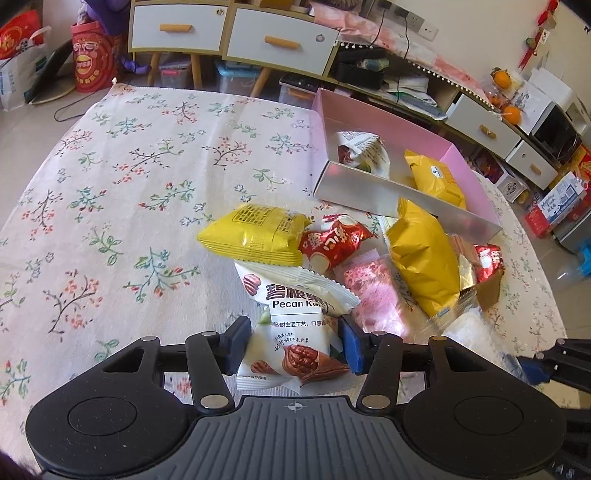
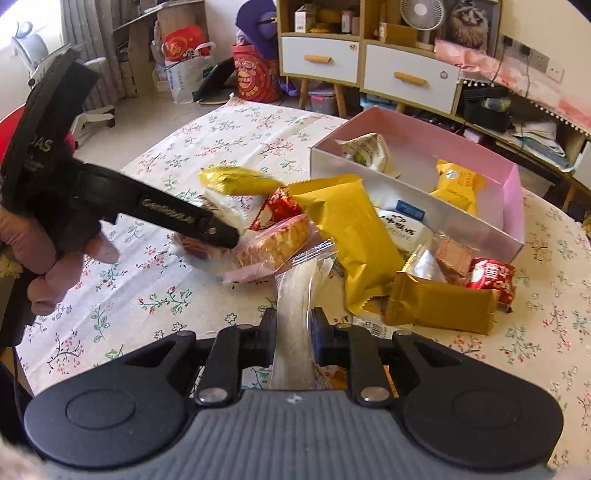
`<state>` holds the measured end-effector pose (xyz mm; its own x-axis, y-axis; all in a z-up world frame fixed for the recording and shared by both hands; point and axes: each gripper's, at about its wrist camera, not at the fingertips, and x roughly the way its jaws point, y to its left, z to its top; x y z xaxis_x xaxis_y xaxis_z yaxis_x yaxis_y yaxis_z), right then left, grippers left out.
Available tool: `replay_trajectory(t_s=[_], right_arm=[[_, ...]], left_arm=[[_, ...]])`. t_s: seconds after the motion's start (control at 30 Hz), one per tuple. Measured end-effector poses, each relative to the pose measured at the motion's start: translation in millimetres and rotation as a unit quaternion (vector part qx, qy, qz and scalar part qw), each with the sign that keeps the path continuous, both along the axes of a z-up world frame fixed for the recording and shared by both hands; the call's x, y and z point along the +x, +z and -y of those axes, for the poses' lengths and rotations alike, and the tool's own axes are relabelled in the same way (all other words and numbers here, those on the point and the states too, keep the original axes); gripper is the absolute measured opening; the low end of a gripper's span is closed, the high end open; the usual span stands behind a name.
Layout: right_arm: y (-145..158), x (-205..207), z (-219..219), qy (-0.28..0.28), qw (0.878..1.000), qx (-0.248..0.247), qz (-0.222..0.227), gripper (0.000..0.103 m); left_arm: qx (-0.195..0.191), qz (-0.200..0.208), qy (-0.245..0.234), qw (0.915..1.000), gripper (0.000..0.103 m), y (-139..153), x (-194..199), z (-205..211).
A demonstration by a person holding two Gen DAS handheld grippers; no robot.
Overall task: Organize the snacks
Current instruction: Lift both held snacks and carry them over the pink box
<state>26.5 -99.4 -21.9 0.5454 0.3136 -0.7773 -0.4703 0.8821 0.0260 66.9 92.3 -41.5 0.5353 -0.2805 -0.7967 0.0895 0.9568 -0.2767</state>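
My left gripper (image 1: 293, 332) is shut on a white pecan packet (image 1: 291, 350), its blue pads pressing both sides. A second white pecan packet (image 1: 295, 291) lies just beyond it. My right gripper (image 2: 294, 325) is shut on a pale snack in a clear wrapper (image 2: 299, 291), held upright above the cloth. The snack pile lies ahead: a yellow packet (image 1: 255, 236), a red one (image 1: 332, 240), a pink one (image 1: 373, 291) and a big yellow bag (image 1: 421, 266). The pink box (image 1: 406, 125) behind it holds a white packet (image 1: 360, 151) and a yellow packet (image 1: 439, 181).
A floral cloth (image 1: 129, 166) covers the table, with bare cloth left of the pile. A hand (image 2: 44, 258) grips the left tool at the left of the right wrist view. White drawer cabinets (image 1: 236, 33) and red bags (image 1: 92, 59) stand on the floor beyond.
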Motion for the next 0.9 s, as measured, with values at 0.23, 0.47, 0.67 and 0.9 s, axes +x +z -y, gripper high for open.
replay_trajectory(t_s=[0.23,0.47,0.67,0.9], right_arm=[[12.0,5.3,12.3,-0.022,0.999,0.023,0.001,0.017],[23.4,13.2,21.8,-0.052,0.997,0.05,0.003,0.017],[36.5,22.7,30.3,-0.068,0.995,0.074,0.014,0.017],[49.9,41.5,47.1,-0.103,0.989,0.098,0.028,0.017]], left_arm=[[-0.011,-0.003,0.002,0.9999,0.049,13.9,-13.4,-7.6],[-0.025,0.013,-0.002,0.9996,0.049,33.6,-19.1,-6.7],[-0.044,0.019,-0.006,0.9988,0.049,45.6,-17.2,-1.6],[-0.055,0.032,-0.017,0.9979,0.049,56.7,-13.8,10.6]])
